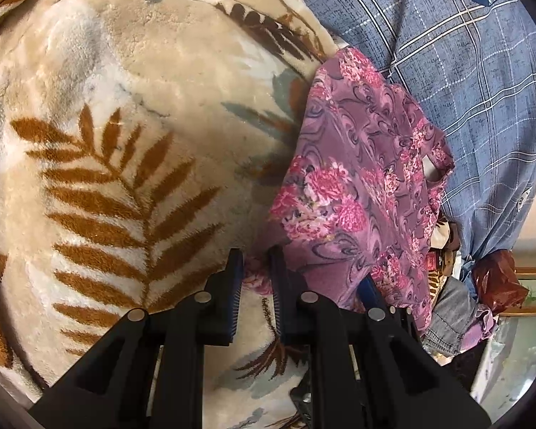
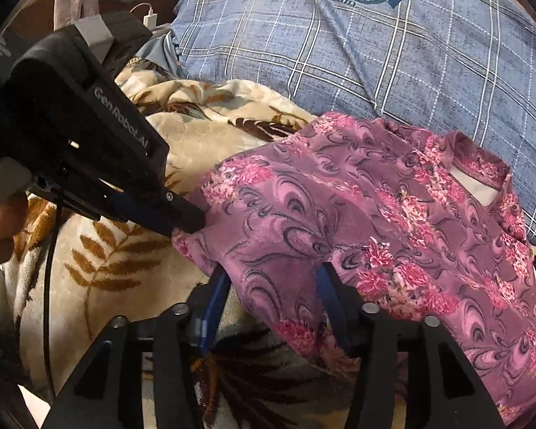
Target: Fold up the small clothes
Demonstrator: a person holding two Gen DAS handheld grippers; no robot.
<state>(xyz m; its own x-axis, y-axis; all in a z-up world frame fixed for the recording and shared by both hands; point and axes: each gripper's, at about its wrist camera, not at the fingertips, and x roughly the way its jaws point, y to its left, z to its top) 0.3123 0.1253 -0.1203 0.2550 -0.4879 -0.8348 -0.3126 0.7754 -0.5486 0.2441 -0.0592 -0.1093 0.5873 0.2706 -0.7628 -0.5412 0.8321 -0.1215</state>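
Spread across a cream blanket (image 1: 132, 82) with brown fern leaves, a small purple garment (image 2: 357, 221) printed with pink flowers lies with its far edge against a blue checked pillow (image 2: 339, 53). The left gripper (image 1: 255, 268) has its fingers nearly together, clamped on a bunched corner of the garment; in the right wrist view that same gripper (image 2: 187, 227) comes in from the left and pinches the cloth at its left edge, pulling it into a small point. The right gripper (image 2: 271, 293) sits at the near edge of the garment with its fingers apart, a fold of the cloth draped between them; the pads do not look pressed on it. Part of a hand (image 2: 0, 228) shows at the left border, around the left gripper's handle. A white charger (image 2: 150, 18) lies beyond the blanket, near the pillow's corner.
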